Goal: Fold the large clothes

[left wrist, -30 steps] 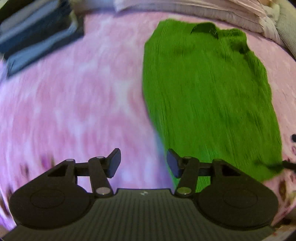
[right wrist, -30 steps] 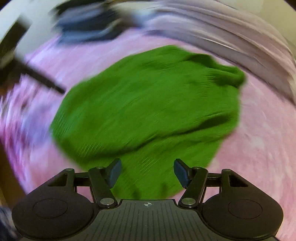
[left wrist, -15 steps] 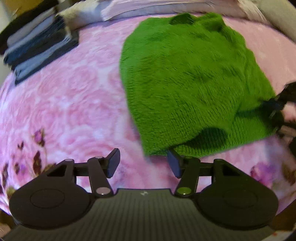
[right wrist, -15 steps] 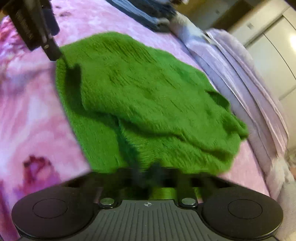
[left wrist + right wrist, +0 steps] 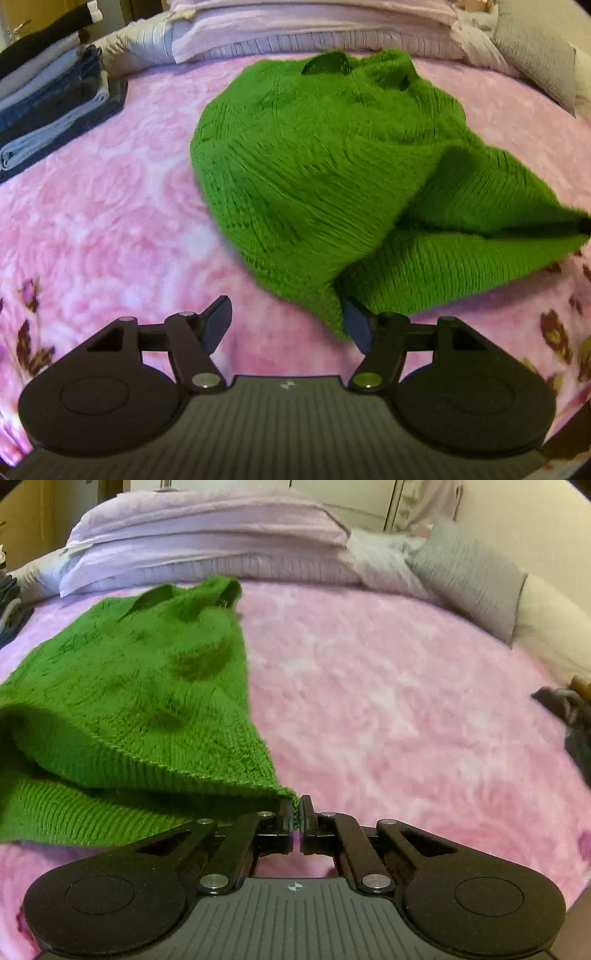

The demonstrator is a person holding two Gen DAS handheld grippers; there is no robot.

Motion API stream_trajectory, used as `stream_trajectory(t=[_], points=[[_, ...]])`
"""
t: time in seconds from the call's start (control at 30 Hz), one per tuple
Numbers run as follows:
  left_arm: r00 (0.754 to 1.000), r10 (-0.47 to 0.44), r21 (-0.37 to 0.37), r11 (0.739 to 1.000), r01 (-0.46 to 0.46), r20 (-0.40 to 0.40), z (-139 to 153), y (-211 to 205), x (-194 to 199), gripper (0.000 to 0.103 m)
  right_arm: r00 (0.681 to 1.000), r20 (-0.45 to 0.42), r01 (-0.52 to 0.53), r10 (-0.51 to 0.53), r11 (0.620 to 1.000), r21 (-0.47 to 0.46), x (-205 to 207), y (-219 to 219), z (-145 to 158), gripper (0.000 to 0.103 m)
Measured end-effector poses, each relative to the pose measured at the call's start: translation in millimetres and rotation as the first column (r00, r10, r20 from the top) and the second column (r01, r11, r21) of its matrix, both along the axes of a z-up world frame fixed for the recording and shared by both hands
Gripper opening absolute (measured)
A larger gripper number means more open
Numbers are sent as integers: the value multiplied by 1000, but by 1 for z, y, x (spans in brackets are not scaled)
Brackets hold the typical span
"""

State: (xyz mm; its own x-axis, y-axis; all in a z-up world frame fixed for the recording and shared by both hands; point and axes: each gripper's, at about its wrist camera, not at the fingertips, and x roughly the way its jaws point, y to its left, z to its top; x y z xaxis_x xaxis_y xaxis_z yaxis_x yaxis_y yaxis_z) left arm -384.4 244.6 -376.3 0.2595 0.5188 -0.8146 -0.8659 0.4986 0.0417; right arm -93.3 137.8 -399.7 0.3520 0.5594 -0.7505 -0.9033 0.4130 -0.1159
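Looking down the left gripper (image 5: 286, 325), the green knitted sweater (image 5: 332, 177) lay on the pink floral blanket (image 5: 110, 221), its long axis running away toward the pillows (image 5: 314, 33); its near hem corner sat just inside the right-hand finger (image 5: 356, 325), the jaws having just been opening, nothing pinched. From the right wrist, the right gripper (image 5: 297, 814) was pressed together on the sweater's other hem corner (image 5: 290, 794), cloth trailing up-left, so the left was the one with a grasp yet to make.

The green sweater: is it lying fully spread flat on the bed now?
No. The green sweater is partly lifted: the right hand-held gripper pinches its hem corner, raising a fold.
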Motion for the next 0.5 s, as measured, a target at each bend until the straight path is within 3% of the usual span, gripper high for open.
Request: stream_trajectory(t=[0.13, 0.33, 0.37, 0.4, 0.43, 0.5], points=[[997, 11, -14, 1000, -10, 79, 9, 6, 3, 63, 998, 21, -66, 66, 998, -6, -14, -6, 2, 0], [999, -47, 46, 998, 47, -5, 0, 18, 35, 59, 995, 27, -94, 95, 995, -43, -27, -1, -9, 0], [997, -71, 65, 995, 73, -37, -2, 19, 42, 45, 995, 22, -91, 93, 994, -53, -25, 5, -12, 1], [994, -93, 71, 993, 97, -57, -4, 20, 45, 18, 996, 15, -93, 94, 994, -60, -23, 7, -13, 1], [991, -117, 79, 989, 122, -71, -4, 21, 46, 4, 995, -1, -102, 102, 994, -49, -20, 7, -13, 0], [988, -128, 143, 980, 140, -90, 6, 15, 37, 3, 992, -9, -126, 126, 992, 5, -18, 0, 1, 0]])
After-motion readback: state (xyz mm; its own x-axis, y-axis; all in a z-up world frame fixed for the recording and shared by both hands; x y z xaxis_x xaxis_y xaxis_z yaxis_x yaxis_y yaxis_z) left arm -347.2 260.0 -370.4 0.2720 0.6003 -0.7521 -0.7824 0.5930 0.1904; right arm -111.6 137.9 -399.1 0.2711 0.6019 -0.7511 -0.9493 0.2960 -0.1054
